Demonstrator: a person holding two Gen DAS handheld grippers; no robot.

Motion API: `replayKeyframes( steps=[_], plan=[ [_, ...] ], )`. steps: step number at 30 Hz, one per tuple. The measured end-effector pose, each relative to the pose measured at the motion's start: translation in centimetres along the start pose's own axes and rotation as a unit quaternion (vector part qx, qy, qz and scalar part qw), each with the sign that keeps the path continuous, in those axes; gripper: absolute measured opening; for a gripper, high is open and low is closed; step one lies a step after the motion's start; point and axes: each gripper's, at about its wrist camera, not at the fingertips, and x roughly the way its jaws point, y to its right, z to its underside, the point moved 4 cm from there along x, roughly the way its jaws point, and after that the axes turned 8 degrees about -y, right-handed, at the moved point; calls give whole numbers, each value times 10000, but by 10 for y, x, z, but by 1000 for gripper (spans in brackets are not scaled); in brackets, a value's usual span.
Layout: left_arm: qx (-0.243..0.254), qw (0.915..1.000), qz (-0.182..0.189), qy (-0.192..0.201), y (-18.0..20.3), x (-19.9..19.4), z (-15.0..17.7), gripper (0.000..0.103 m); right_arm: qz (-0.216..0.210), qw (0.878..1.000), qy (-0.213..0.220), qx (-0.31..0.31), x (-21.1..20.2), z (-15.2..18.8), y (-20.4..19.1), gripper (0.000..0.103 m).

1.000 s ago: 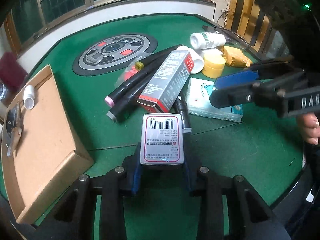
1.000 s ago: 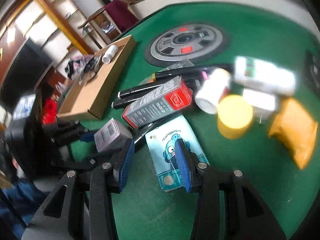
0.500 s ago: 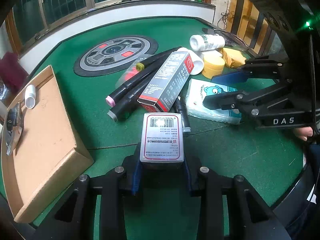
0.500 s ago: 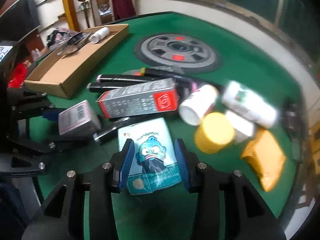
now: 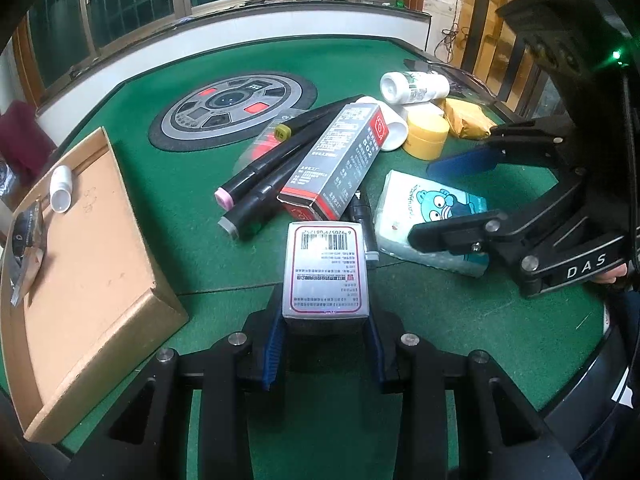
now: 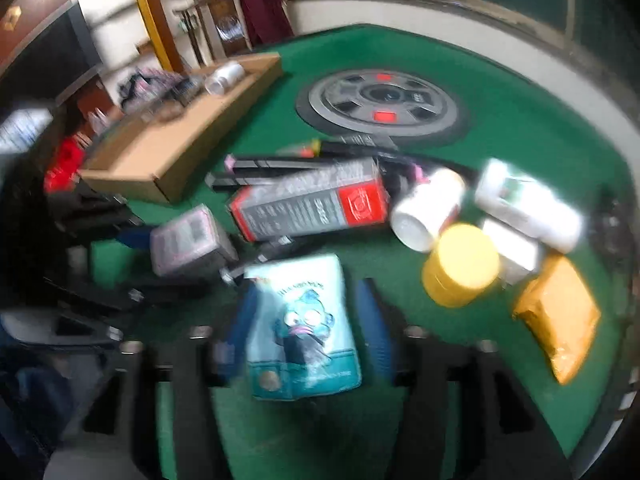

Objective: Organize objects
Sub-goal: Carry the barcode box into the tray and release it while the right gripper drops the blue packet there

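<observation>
My left gripper [image 5: 324, 344] is shut on a small silver box with a barcode [image 5: 324, 272], held low over the green table [image 5: 160, 208]. The same box [image 6: 188, 240] shows blurred in the right wrist view. A pale blue tissue pack with a cartoon face [image 6: 300, 320] lies on the felt between the fingers of my right gripper [image 6: 304, 336]. Its jaws are opening, and a gap shows beside the pack. From the left wrist view the right gripper [image 5: 452, 200] straddles the tissue pack [image 5: 404, 208].
A cardboard tray [image 5: 92, 240] on the left holds a small white bottle [image 5: 60, 188] and a dark packet. A grey and red carton [image 5: 340, 160], black markers [image 5: 260, 184], a yellow jar [image 5: 426, 140], white bottles [image 5: 414, 88] and an orange packet [image 5: 466, 120] crowd the middle.
My right gripper has come down over the tissue pack and its jaws have spread wider around it. The left gripper has stayed put with the silver box.
</observation>
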Motion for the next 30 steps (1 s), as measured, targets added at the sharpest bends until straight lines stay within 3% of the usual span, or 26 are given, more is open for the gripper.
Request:
replayKeyframes(
  steps=[4, 9, 13, 14, 15, 16, 18, 24, 30],
  plan=[
    [-3, 10000, 1, 12, 0, 0, 0, 32, -421, 9989, 12, 190, -6, 0, 6, 66],
    [27, 10000, -6, -3, 3, 1, 0, 38, -273, 9996, 13, 25, -5, 0, 1, 66],
    [8, 10000, -99, -13, 5, 4, -1, 59, 68, 9997, -98, -204, 1, 3, -8, 66],
    [-41, 10000, -83, -17, 4, 4, -2, 59, 171, 9995, -167, -209, 4, 3, -8, 65],
    [-74, 9999, -107, -18, 3, 4, -3, 59, 295, 9990, -252, -213, 7, 4, -8, 50],
    [-99, 9999, -131, -20, 2, 5, -4, 53, 441, 9985, -235, -240, 7, 5, -8, 48],
    [-192, 9996, -199, 18, 0, 3, -6, 29, 544, 9980, -243, -219, 7, 6, -7, 40],
    [-395, 9988, -290, 36, -2, 6, -8, 30, 593, 9982, -73, -66, -5, 4, 1, 38],
    [-524, 9984, -41, 230, -1, -7, -4, 30, 502, 9986, 139, 101, -19, 1, 4, 38]
  ],
)
